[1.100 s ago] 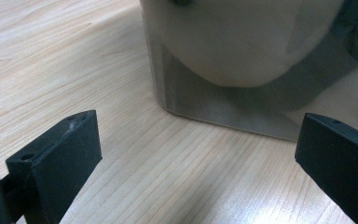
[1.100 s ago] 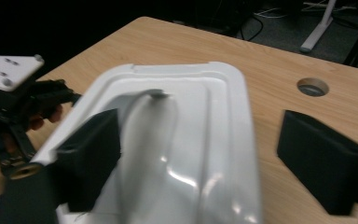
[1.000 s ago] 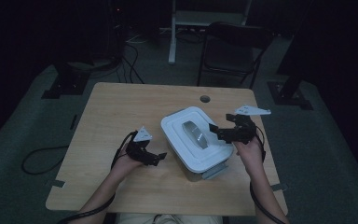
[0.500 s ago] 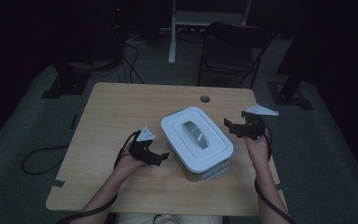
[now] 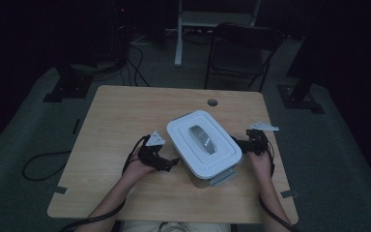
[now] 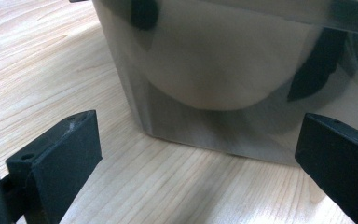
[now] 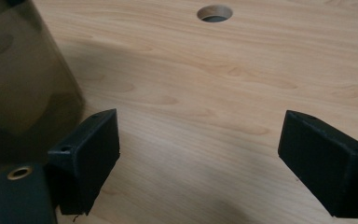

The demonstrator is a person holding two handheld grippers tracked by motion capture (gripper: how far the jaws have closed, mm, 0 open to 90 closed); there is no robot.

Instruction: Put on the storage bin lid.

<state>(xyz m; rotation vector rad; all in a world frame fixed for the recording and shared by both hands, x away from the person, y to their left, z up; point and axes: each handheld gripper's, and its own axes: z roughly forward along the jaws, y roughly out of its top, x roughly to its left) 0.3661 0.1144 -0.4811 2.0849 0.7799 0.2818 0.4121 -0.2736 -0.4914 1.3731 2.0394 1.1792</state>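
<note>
A white lidded container (image 5: pixel 204 144) with a grey handle (image 5: pixel 200 136) on its lid stands in the middle of the wooden table (image 5: pixel 125 116). My left gripper (image 5: pixel 172 163) rests low on the table just left of it. In the left gripper view the left gripper (image 6: pixel 198 163) is open, with the container's translucent wall (image 6: pixel 223 70) a short way ahead and nothing between the jaws. My right gripper (image 5: pixel 240 144) sits at the container's right side. The right gripper (image 7: pixel 198 158) is open over bare wood, with the container wall (image 7: pixel 23 93) at its left.
A round cable hole (image 5: pixel 212 102) (image 7: pixel 214 12) lies in the table behind the container. A grey clip (image 5: pixel 221 178) sticks out at the container's near corner. A dark chair (image 5: pixel 241 53) and stand bases stand on the floor beyond the table.
My right gripper has come off the lid's right edge and dropped down beside the container. The left gripper has edged slightly closer to the container.
</note>
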